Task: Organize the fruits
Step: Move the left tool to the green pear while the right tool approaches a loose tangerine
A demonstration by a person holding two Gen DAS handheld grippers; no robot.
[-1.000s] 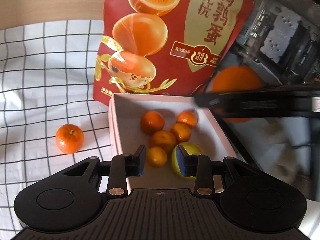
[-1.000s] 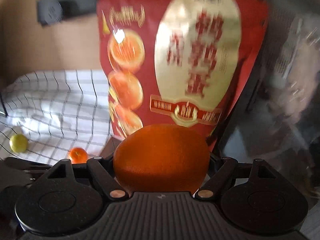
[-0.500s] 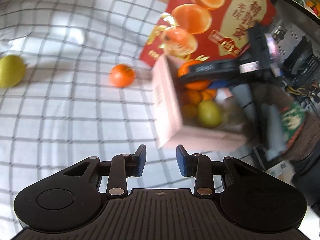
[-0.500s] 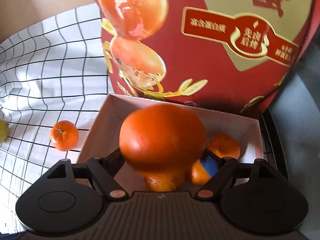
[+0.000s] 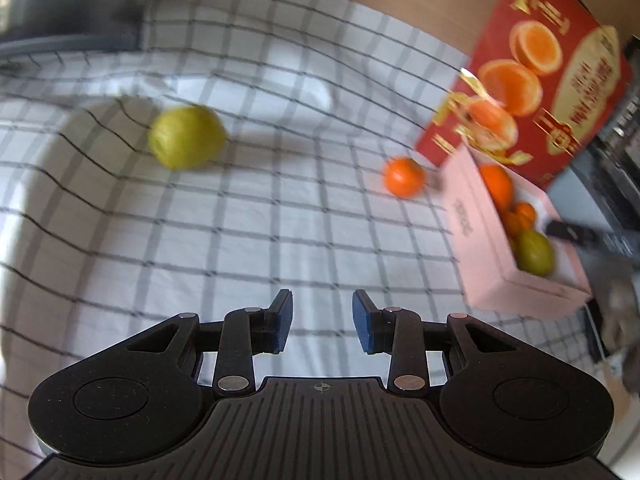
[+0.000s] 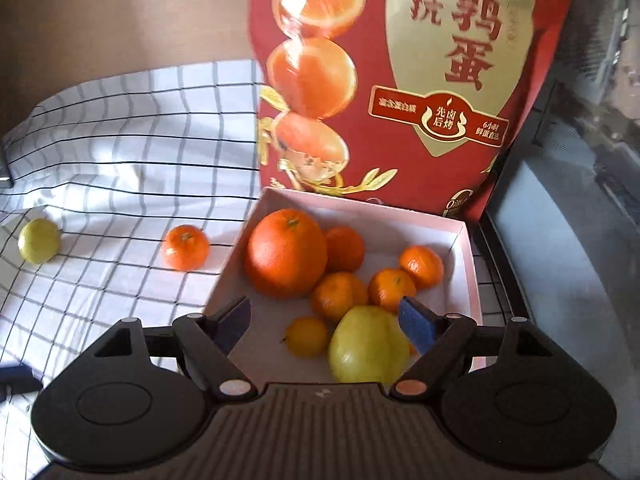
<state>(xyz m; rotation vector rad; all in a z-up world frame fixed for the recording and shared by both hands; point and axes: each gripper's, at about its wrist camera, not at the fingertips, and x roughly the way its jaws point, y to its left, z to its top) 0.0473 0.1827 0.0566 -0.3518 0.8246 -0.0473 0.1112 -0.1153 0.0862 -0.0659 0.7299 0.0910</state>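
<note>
Over the pink box (image 6: 466,264), the right gripper (image 6: 324,322) hangs with its jaws wide apart and nothing between them; a big orange (image 6: 286,252) sits in the box among small tangerines and a yellow-green fruit (image 6: 366,350). Above the checked cloth (image 5: 240,248), the left gripper (image 5: 322,326) is drawn in to its narrowest, empty. Beyond it lie a loose tangerine (image 5: 404,177) and a green lemon (image 5: 186,142), well apart.

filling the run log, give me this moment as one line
left gripper: shut, empty | right gripper: open over box | big orange: in box | on cloth: mandarin, lime
</note>
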